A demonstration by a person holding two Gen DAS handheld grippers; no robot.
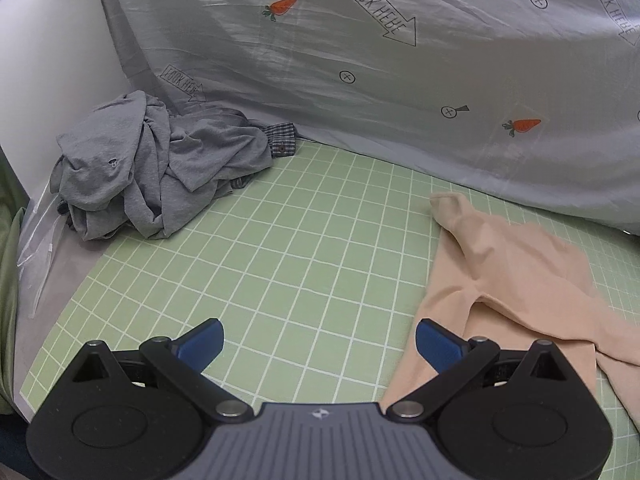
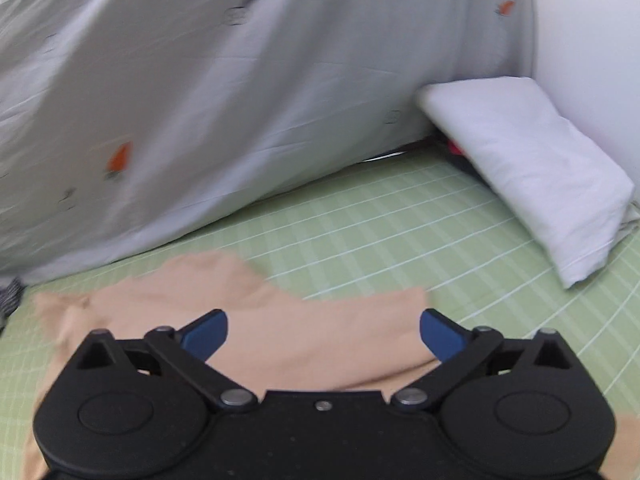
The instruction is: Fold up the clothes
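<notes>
At the far left corner of the green grid sheet [image 1: 304, 240] a crumpled heap of grey clothes [image 1: 160, 168] lies against the carrot-print quilt [image 1: 360, 60] along the far edge. The left gripper [image 1: 320, 344] hovers spread wide and empty, the beige tights [image 1: 516, 264] just right of it. The right gripper [image 2: 324, 336], jaws apart, hangs over the tights [image 2: 280, 320], seemingly not touching, in a blurred view; a white pillow [image 2: 532, 168] sits at the far right

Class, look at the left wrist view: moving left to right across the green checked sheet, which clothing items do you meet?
Crumpled grey garment pile → small checked cuff poking out at the pile's right edge → bare green checked sheet → beige tights.
</notes>
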